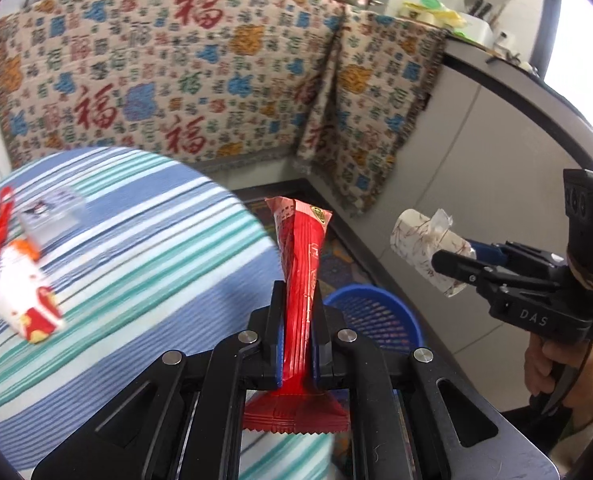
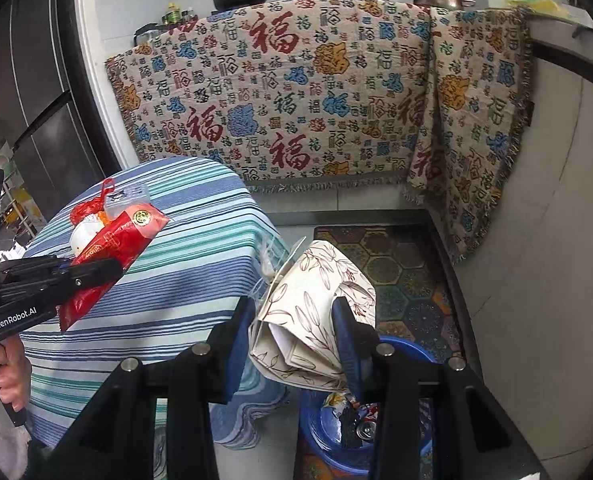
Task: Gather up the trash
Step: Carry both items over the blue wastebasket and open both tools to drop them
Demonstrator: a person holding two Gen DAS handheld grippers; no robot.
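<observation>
The left hand-held gripper (image 1: 298,316) was clamped on a red wrapper (image 1: 302,280), the right hand-held gripper (image 2: 296,344) pinched a flowered paper box (image 2: 308,320), both above the blue basket (image 2: 324,440) beside the striped surface (image 2: 168,280).

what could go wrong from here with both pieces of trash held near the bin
1. The left gripper pinches the long red foil wrapper near its lower end; the tall top may flop outside the blue plastic basket when dropped.
2. The right gripper holds the crumpled floral paper pack, bulky and loosely folded; it could snag on the pads or bounce off the trash already inside.
</observation>
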